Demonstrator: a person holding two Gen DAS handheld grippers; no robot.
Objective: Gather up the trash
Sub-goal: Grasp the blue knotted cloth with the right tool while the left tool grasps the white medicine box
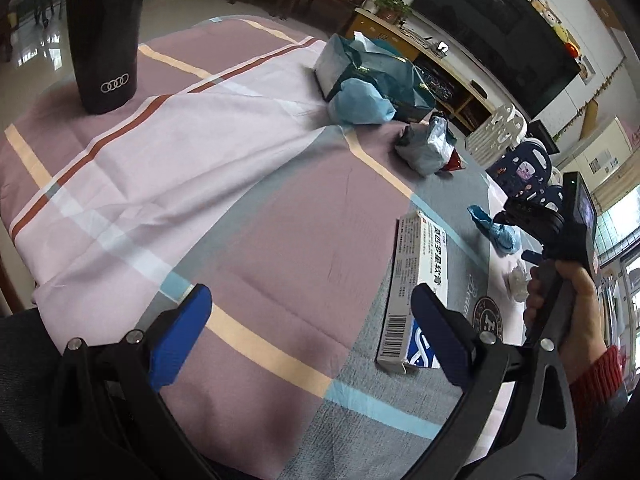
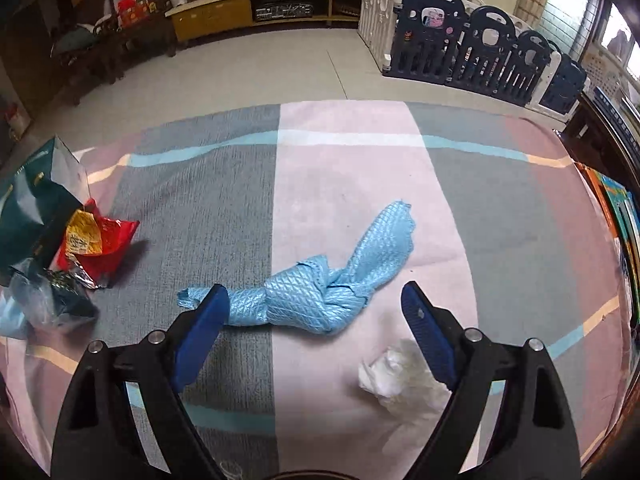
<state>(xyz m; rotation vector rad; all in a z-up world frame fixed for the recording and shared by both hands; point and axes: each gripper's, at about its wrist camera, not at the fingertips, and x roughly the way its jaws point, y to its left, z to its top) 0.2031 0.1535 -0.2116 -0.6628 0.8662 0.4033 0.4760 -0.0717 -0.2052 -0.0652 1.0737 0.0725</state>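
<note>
My right gripper (image 2: 316, 312) is open, its blue fingers on either side of a knotted light-blue quilted wrapper (image 2: 320, 300) on the tablecloth. A crumpled white tissue (image 2: 400, 372) lies by its right finger. A red snack bag (image 2: 100, 244) and a crumpled clear bag (image 2: 52, 300) lie at the left. My left gripper (image 1: 308, 320) is open and empty above the cloth, a medicine box (image 1: 416, 288) beside its right finger. A blue crumpled wrapper (image 1: 360, 102) and a silver bag (image 1: 426, 148) lie further off. The right gripper (image 1: 520, 216) shows at the right there.
A black Audi bin (image 1: 106, 36) stands at the far left of the table. A teal paper bag (image 1: 380, 72) lies at the far edge, also in the right wrist view (image 2: 36, 204). Books (image 2: 616, 208) lie at the right table edge. A playpen fence (image 2: 480, 48) stands on the floor beyond.
</note>
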